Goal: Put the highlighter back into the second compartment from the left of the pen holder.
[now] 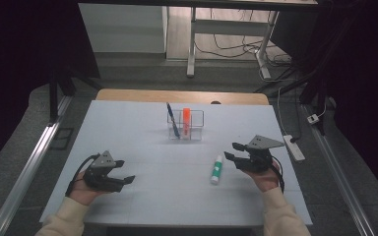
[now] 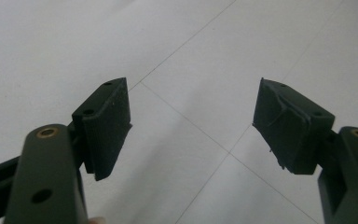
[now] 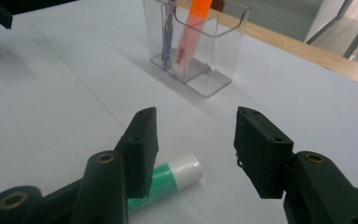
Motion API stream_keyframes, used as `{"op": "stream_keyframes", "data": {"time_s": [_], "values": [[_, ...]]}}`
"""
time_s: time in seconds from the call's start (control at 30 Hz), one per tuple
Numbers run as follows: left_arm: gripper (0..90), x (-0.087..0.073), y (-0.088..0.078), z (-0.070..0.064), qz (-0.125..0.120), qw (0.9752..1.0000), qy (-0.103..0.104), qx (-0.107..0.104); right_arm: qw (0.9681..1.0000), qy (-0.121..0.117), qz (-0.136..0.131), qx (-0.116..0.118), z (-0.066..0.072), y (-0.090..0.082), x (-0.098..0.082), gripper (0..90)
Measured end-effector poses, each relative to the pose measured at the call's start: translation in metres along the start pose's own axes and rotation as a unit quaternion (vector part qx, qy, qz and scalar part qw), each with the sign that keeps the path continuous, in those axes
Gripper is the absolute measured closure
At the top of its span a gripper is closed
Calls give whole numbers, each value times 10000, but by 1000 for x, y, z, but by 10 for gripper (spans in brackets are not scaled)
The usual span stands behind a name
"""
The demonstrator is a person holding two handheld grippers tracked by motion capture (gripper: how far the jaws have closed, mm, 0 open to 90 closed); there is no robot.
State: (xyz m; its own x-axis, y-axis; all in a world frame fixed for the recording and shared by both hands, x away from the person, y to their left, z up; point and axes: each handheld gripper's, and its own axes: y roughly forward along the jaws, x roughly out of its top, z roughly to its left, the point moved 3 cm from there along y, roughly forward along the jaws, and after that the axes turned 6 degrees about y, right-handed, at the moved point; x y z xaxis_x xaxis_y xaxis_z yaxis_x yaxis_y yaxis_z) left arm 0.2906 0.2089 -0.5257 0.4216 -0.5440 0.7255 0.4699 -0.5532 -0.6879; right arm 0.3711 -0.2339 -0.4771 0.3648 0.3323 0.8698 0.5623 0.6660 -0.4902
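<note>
**Right gripper nears a lying glue stick; nothing gripped yet**

The glue stick [image 1: 217,169], green-and-white with a white cap, lies flat on the white table [image 1: 138,132], on the person's side of the clear holder [image 1: 185,125] and a little toward the right. The holder already has a blue pen [image 1: 173,120] and an orange highlighter [image 1: 186,120] standing in it.

Judging by its look, the stick is a light, rigid plastic tube with a smooth round barrel. It should not crush under the pads, but it will probably roll or slide away if nudged from one side, and a smooth label gives little friction. The safest hold appears to be across the green middle of the barrel, one pad on each long side, rather than on the cap, which might pull off.

The right gripper [image 1: 233,151] is just beside the stick, on the side away from the holder's left edge. Its jaws stand about halfway apart with nothing between them; in the right gripper view the stick [image 3: 168,179] lies just behind the left-hand pad, whether touching it I cannot tell.

The left gripper [image 1: 123,171] is well apart from the holder, near the table's left front. Its jaws are spread wide over bare table and hold nothing.
</note>
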Motion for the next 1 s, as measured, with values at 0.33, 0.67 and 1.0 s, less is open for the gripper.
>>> {"op": "stream_keyframes", "data": {"time_s": [0.33,0.67,1.0], "values": [[273,0,1,0,1,10000,4,-11,9996,14,275,-7,-3,-6,-12,475],[273,0,-1,0,-7,10000,2,1,9994,10,353,-43,0,-6,-13,467],[273,1,0,1,-26,10000,-23,-5,9993,145,302,-188,0,-16,-24,452]]}}
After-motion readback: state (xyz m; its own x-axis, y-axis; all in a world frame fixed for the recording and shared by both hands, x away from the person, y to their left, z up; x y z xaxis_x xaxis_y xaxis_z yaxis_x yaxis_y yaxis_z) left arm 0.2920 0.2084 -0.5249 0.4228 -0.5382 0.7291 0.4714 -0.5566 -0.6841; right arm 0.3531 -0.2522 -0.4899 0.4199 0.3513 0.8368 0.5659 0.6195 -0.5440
